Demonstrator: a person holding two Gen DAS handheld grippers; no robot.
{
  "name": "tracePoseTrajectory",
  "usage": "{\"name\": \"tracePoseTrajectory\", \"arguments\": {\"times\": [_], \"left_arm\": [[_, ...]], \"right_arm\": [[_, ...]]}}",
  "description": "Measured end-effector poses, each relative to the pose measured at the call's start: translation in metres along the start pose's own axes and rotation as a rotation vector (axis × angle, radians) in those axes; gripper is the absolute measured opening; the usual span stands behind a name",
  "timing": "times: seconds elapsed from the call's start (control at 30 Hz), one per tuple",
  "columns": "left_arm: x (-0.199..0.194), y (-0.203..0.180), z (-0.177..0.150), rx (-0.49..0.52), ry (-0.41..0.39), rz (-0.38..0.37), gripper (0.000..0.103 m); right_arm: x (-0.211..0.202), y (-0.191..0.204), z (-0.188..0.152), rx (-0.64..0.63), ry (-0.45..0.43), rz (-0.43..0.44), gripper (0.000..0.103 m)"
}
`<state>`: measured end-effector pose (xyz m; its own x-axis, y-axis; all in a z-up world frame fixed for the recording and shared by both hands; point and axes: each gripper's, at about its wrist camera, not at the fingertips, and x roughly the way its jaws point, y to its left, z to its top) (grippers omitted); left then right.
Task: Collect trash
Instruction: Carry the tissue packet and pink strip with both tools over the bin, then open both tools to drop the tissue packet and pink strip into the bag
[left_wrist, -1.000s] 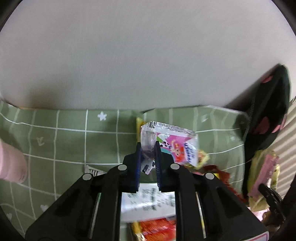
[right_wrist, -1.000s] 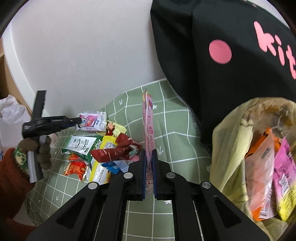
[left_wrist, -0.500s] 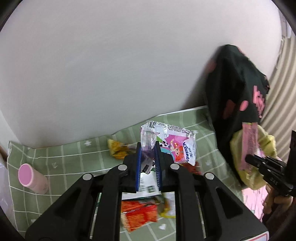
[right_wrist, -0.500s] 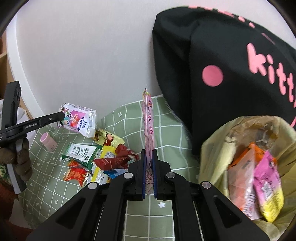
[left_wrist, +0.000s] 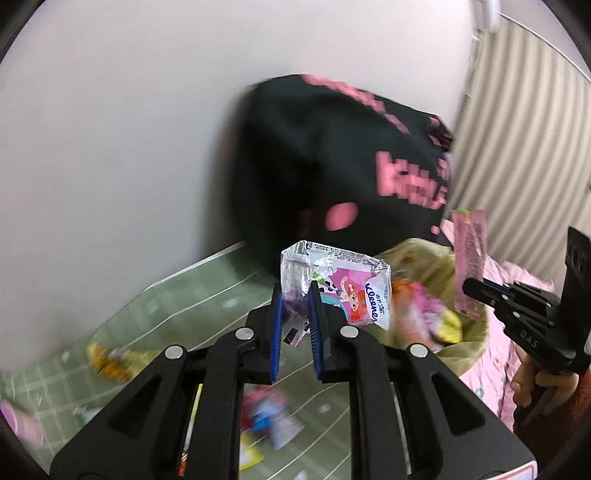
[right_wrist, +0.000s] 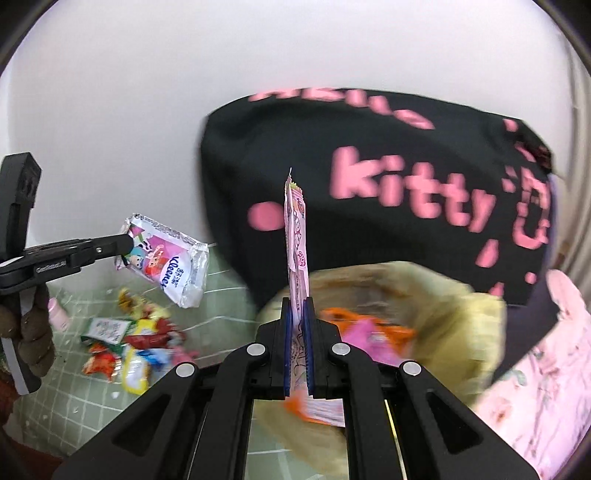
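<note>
Plain white wall (left_wrist: 110, 129); ribbed curtain (left_wrist: 517, 129) at right.

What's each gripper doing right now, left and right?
Left gripper: closed on the tissue packet.
Right gripper: closed on the long pink wrapper.

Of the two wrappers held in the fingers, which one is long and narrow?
The pink strip wrapper in the right gripper; the left gripper holds a wider white-and-pink tissue packet.
</note>
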<state>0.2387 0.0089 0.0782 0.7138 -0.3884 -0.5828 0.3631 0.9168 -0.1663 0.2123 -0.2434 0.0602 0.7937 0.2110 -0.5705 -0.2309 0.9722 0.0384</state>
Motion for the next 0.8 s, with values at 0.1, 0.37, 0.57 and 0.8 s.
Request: {"name": "tracePoseTrajectory", "arguments": {"times": [0.1,0.37,0.57,0.8], "left_arm": [[0.014,-0.032,0.011,0.055,0.004,-0.052,0.013],[0.063,-0.105,0.023,0.194,0.047,-0.114,0.013],[0.099,-0.135,0.016,0.263,0.124,-0.146,0.013],[0.153,-0.147,-0.011,0.414,0.234,-0.050,0.013]], "right_arm": [[-0.009,-0.028,0.000,0.031,-0.008,-0.054,0.007],[-0.026,-0.081,0.000,0.079,-0.033,-0.128,0.007],[-0.030,-0.101,0.000,0.097,-0.049,-0.130,0.007],[-0.004,-0.113,-0.015,0.127,0.024,-0.080,0.007]]}}
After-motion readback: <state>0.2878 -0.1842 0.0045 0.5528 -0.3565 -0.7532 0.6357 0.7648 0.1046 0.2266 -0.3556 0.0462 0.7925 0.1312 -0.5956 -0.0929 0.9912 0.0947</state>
